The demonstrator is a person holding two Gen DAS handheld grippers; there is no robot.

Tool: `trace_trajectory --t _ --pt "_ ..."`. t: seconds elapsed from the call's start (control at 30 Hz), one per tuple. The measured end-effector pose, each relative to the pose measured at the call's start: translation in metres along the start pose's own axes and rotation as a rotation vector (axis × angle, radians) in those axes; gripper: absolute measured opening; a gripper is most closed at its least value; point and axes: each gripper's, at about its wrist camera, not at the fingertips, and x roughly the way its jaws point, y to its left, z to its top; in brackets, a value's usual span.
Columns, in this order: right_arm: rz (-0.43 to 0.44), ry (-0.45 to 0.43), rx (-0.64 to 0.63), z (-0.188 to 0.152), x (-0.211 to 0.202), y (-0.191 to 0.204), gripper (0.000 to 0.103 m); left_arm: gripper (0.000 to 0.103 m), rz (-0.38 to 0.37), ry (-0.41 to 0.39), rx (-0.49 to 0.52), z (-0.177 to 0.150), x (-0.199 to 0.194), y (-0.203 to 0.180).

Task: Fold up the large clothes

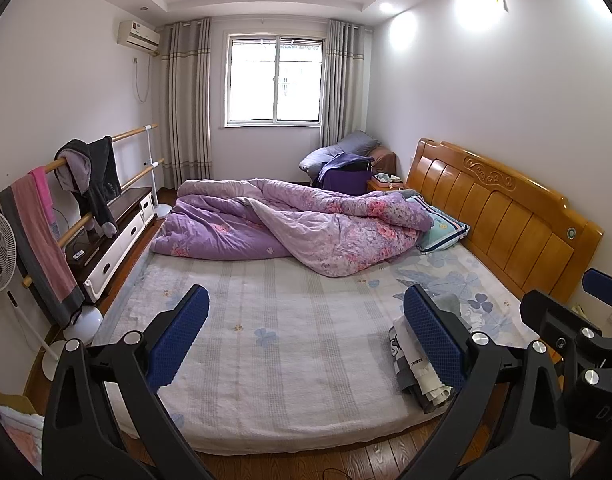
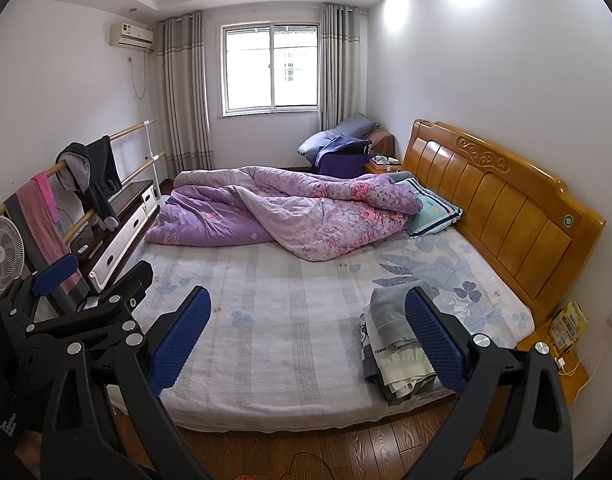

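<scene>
I have both tools held up off the bed, so I judge this as the start or a gap between garments: nothing is gripped and nothing is spread out for folding. My left gripper (image 1: 302,336) stands with its jaws wide apart and empty, and my right gripper (image 2: 306,338) is the same, wide and holding nothing.

The clothes I am after sit in a small stack (image 2: 390,344) at the near right corner of the bed (image 2: 274,344), close to the mattress edge and partly hidden behind the right-hand blue pad in both views. On top lies a grey knit or fleece piece, soft and thick-looking, with white cloth bearing printed letters and darker layers below it. Whether this stack is folded work or waiting work, I cannot tell.

The next move, as I see it, calls for reaching down to the right, pinching one top layer only, and drawing it onto the open middle of the sheet, a pale towelling-like cloth with faint stripes and blue leaf prints.

The far half of the bed is taken by a puffy, rumpled purple floral quilt (image 1: 290,220), and a wooden headboard (image 1: 502,204) runs along the right.
</scene>
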Motion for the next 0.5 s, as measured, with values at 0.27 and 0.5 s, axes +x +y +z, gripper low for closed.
trace_trajectory --t 0.27,0.5 --pt "0.000 0.000 0.000 0.001 0.000 -0.001 0.094 0.098 -0.006 0.003 0.003 0.000 0.006 0.003" --pt "-0.002 -0.001 -0.003 0.002 0.001 -0.002 0.094 0.098 -0.003 0.002 0.009 0.000 0.011 0.003"
